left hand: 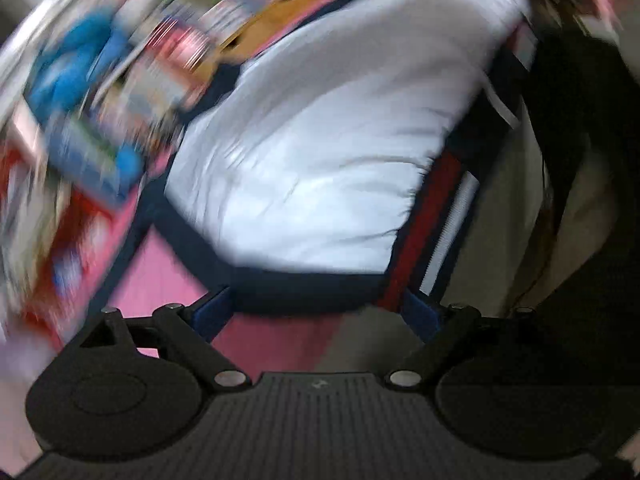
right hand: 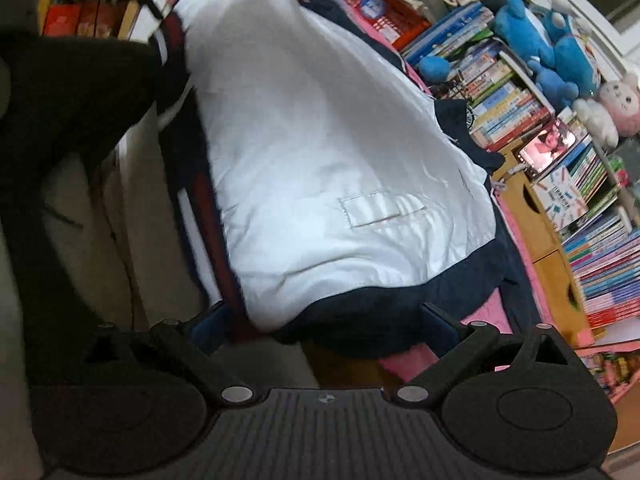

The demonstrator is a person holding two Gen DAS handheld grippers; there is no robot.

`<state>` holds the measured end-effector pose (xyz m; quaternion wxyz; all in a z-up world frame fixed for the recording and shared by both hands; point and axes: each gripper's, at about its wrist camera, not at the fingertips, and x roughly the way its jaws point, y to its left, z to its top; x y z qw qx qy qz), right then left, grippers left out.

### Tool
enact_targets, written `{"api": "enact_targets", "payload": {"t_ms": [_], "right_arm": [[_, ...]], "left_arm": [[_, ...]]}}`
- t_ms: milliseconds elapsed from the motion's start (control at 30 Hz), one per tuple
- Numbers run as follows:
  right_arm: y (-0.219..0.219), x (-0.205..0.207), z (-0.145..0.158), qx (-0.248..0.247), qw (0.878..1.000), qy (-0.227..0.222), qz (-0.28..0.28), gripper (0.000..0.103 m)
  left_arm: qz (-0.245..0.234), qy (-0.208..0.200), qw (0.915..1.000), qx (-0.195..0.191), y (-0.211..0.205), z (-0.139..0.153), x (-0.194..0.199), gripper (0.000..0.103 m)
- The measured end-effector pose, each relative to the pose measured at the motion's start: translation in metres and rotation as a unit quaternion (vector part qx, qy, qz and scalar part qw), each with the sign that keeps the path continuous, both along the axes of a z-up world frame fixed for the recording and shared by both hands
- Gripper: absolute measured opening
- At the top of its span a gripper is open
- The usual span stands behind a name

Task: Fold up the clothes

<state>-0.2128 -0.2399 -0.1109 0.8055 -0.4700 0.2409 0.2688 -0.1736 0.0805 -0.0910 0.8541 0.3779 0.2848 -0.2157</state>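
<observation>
On the pink surface (right hand: 486,312) a jacket (right hand: 320,152) is laid open with its white lining upward, edged by a dark navy hem and a red-and-white striped band along one side. A rectangular patch pocket (right hand: 380,210) is seen stitched into the lining in the right wrist view; in the left wrist view it cannot be made out, that picture being heavily smeared.

Left gripper (left hand: 318,314): jaws are held wide apart, released, nothing pressed between them; the navy hem is seen just beyond the blue fingertips (left hand: 212,314), and contact cannot be judged.

Right gripper (right hand: 324,330): jaws likewise spread and released; the hem is seen lying between and just beyond them, ungrasped.

Books (right hand: 512,112) are stacked in rows beside the jacket's far edge, with blue plush toys (right hand: 548,44) and a pink-and-white plush toy (right hand: 618,104) set above them. A phone (right hand: 546,150) with a lit screen is propped against the books. A yellow wooden box (right hand: 536,220) is partly covered by the jacket's edge.

A dark mass at the left of the right wrist view is unidentifiable. The far end of the jacket is cut off by both frames.
</observation>
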Motion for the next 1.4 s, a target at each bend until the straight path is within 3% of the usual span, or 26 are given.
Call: {"api": "enact_targets", "payload": {"t_ms": [33, 100, 200, 267, 367, 467, 567, 700, 733, 767, 833, 900, 967, 1300, 1400], "right_arm": [[-0.002, -0.006, 0.002, 0.002, 1.0, -0.004, -0.008, 0.099], [-0.008, -0.016, 0.011, 0.036, 0.999, -0.005, -0.031, 0.099], [-0.014, -0.023, 0.03, 0.136, 0.988, -0.011, -0.074, 0.1], [-0.007, -0.02, 0.038, 0.209, 0.972, -0.036, -0.105, 0.101], [0.013, -0.004, 0.042, 0.296, 0.941, -0.064, -0.153, 0.099], [0.037, 0.022, 0.039, 0.351, 0.914, -0.023, -0.203, 0.091], [0.057, 0.045, 0.036, 0.377, 0.898, 0.026, -0.226, 0.086], [0.07, 0.055, 0.036, 0.375, 0.895, 0.029, -0.24, 0.083], [0.072, 0.056, 0.036, 0.375, 0.894, 0.032, -0.243, 0.076], [0.072, 0.056, 0.035, 0.375, 0.893, 0.04, -0.245, 0.061], [0.073, 0.057, 0.034, 0.377, 0.89, 0.056, -0.249, 0.046], [0.075, 0.056, 0.034, 0.377, 0.89, 0.055, -0.252, 0.044], [0.075, 0.055, 0.033, 0.376, 0.89, 0.051, -0.253, 0.044], [0.07, 0.053, 0.028, 0.396, 0.884, 0.039, -0.247, 0.047], [0.067, 0.053, 0.025, 0.404, 0.881, 0.035, -0.243, 0.05]], "left_arm": [[0.035, 0.012, 0.9986, -0.039, 0.009, 0.007, -0.002, 0.091], [0.104, 0.035, 0.9872, -0.116, 0.026, 0.02, -0.006, 0.091], [0.191, 0.031, 0.9553, -0.224, 0.036, 0.041, -0.012, 0.091], [0.226, 0.01, 0.938, -0.262, 0.026, 0.052, -0.011, 0.091], [0.28, -0.03, 0.9233, -0.261, -0.015, 0.054, 0.003, 0.092], [0.32, -0.025, 0.9148, -0.245, -0.055, 0.052, 0.029, 0.092], [0.312, 0.006, 0.9198, -0.238, -0.083, 0.045, 0.047, 0.092], [0.309, 0.016, 0.9271, -0.211, -0.105, 0.035, 0.063, 0.092], [0.308, 0.02, 0.9278, -0.21, -0.106, 0.034, 0.066, 0.092], [0.306, 0.024, 0.9284, -0.21, -0.107, 0.033, 0.07, 0.092], [0.295, 0.033, 0.9304, -0.215, -0.108, 0.032, 0.072, 0.086], [0.28, 0.046, 0.9335, -0.219, -0.111, 0.031, 0.077, 0.062], [0.28, 0.061, 0.9335, -0.216, -0.113, 0.03, 0.085, 0.058], [0.272, 0.082, 0.9395, -0.191, -0.133, 0.033, 0.126, 0.056], [0.276, 0.099, 0.936, -0.195, -0.134, 0.037, 0.145, 0.058]]}}
